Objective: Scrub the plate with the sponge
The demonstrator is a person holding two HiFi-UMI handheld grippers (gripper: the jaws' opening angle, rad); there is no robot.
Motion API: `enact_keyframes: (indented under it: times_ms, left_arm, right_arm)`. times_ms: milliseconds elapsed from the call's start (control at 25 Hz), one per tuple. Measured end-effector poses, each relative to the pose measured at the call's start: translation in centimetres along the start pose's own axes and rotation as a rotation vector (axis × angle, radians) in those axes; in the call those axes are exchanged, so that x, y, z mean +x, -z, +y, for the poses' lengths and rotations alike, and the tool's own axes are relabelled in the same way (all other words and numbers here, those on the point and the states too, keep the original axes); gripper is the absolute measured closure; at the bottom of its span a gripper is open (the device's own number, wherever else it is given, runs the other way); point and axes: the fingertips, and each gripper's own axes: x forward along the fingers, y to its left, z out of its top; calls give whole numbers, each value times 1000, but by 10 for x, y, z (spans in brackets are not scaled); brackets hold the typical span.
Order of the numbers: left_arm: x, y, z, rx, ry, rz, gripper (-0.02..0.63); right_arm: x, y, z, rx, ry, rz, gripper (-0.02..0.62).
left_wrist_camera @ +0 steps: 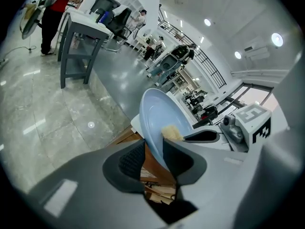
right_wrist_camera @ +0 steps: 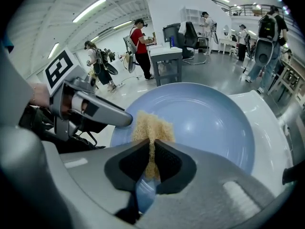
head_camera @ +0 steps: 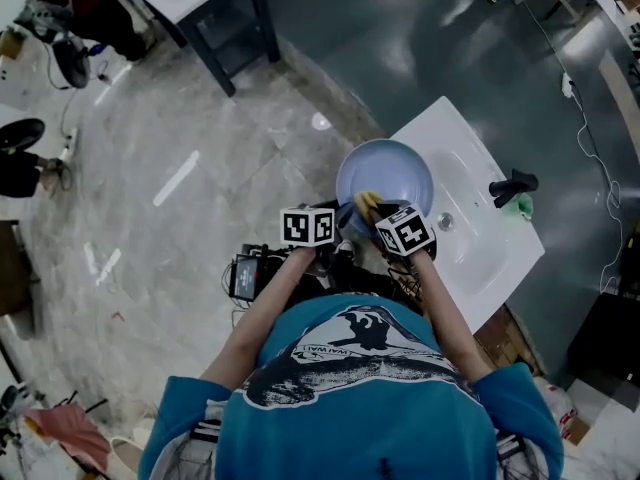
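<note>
A pale blue plate [head_camera: 385, 175] is held tilted over the white sink [head_camera: 470, 233]. My left gripper [left_wrist_camera: 153, 159] is shut on the plate's [left_wrist_camera: 155, 118] near rim, seen edge-on between its pads. My right gripper [right_wrist_camera: 152, 162] is shut on a yellow-tan sponge [right_wrist_camera: 151, 128], squeezed thin between the jaws, and the sponge rests against the plate's [right_wrist_camera: 209, 120] inner face near its left rim. In the head view the sponge [head_camera: 368, 204] shows between the two marker cubes at the plate's near edge. From the left gripper view the sponge [left_wrist_camera: 172, 132] pokes out beside the plate.
A black faucet [head_camera: 513, 185] and a green object [head_camera: 522, 206] sit at the sink's right side. A dark-legged table [head_camera: 220, 13] stands to the upper left. People and desks [right_wrist_camera: 167, 46] are in the background. A black device [head_camera: 245, 275] sits by my left arm.
</note>
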Motion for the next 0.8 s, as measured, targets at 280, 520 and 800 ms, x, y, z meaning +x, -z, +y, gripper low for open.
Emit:
enact_keyframes:
  times_ms: [280,520,800]
  left_arm:
    - [0,1,-1,7,10,2,472]
    - [-1,2,-2,3,27,0,472]
    - [2,4,-7,-12,46,11,468]
  right_arm:
    - [-15,10,-60,71,141,-5,565]
    - [-31,18,-120,67,316,42,565]
    - [-37,15,-128,102,340,36,565]
